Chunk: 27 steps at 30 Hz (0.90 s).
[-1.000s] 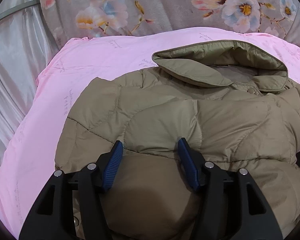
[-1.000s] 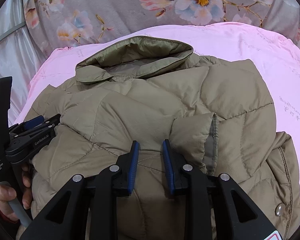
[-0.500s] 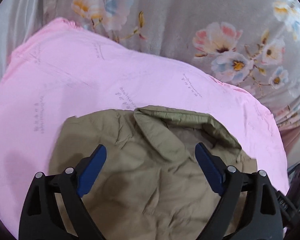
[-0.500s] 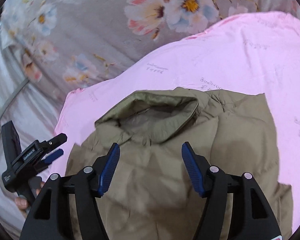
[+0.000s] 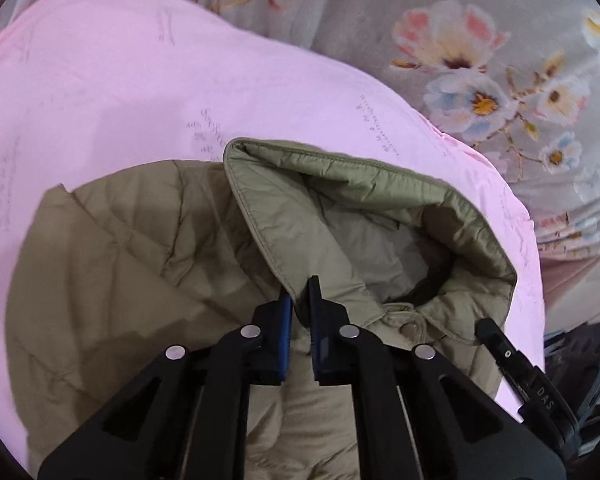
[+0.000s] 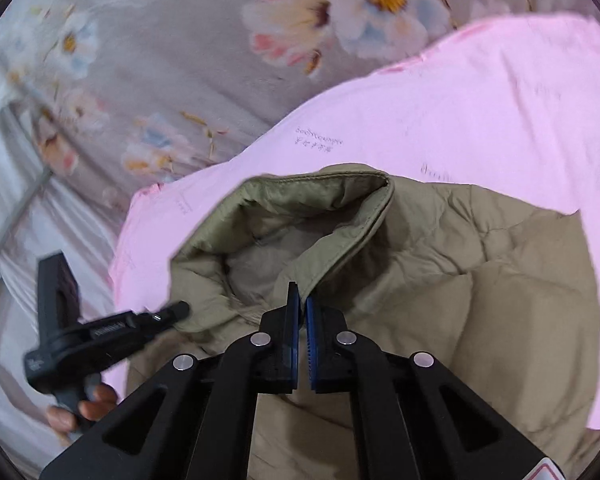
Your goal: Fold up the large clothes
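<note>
Quilted matt nylon jacket (image 5: 148,248); smooth pink cotton sheet (image 5: 100,92).

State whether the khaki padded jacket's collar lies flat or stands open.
Stands open: the khaki padded jacket's collar arches up, showing the pale lining inside.

1. I am looking down at a pink sheet (image 5: 148,80) that is covering the surface in front of me, with faint lines of small print running across it.
2. Beyond it, a grey floral fabric (image 6: 172,40) is lying spread out, showing pink, white and blue blossoms.
3. At my left, a pale satin cloth (image 6: 16,216) is shining softly in folds.
4. Even, soft light is falling everywhere.
</note>
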Motion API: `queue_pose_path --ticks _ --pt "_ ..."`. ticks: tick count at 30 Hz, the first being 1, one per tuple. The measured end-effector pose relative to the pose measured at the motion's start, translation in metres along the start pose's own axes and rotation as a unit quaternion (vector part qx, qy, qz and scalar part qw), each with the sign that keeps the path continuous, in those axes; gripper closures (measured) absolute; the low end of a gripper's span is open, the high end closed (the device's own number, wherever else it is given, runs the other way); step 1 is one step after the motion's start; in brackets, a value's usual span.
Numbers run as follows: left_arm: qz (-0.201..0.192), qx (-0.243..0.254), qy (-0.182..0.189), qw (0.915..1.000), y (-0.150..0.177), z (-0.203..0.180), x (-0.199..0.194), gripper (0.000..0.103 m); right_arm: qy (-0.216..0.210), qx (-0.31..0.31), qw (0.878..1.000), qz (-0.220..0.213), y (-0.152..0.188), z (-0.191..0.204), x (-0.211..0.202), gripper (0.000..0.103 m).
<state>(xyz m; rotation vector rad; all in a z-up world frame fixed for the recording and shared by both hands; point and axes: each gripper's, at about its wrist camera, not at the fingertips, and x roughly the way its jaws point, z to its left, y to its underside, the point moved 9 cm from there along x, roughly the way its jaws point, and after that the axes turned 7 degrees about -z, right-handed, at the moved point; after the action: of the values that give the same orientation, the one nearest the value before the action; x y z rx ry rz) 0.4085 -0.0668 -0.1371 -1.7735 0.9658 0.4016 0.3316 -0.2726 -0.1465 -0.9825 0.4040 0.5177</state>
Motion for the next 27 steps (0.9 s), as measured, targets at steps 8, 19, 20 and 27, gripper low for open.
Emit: queue_pose_path --ticks 8,19,20,27 --pt "-0.012 0.082 -0.077 0.9936 0.034 0.01 0.032 0.096 0.04 -0.01 0.998 0.045 0.037 -0.027 0.034 0.103" --pt "-0.036 0.091 -0.056 0.9936 0.023 0.009 -0.003 0.086 0.029 -0.002 0.999 0.013 0.014 -0.028 -0.009 0.09" --pt "-0.049 0.092 -0.055 0.993 0.012 0.008 -0.014 0.083 0.03 -0.008 1.0 0.002 0.006 -0.025 -0.015 0.09" --pt "-0.066 0.062 -0.066 0.9937 -0.08 -0.023 -0.014 0.061 0.031 -0.003 0.999 -0.026 -0.07 -0.003 0.012 0.089"
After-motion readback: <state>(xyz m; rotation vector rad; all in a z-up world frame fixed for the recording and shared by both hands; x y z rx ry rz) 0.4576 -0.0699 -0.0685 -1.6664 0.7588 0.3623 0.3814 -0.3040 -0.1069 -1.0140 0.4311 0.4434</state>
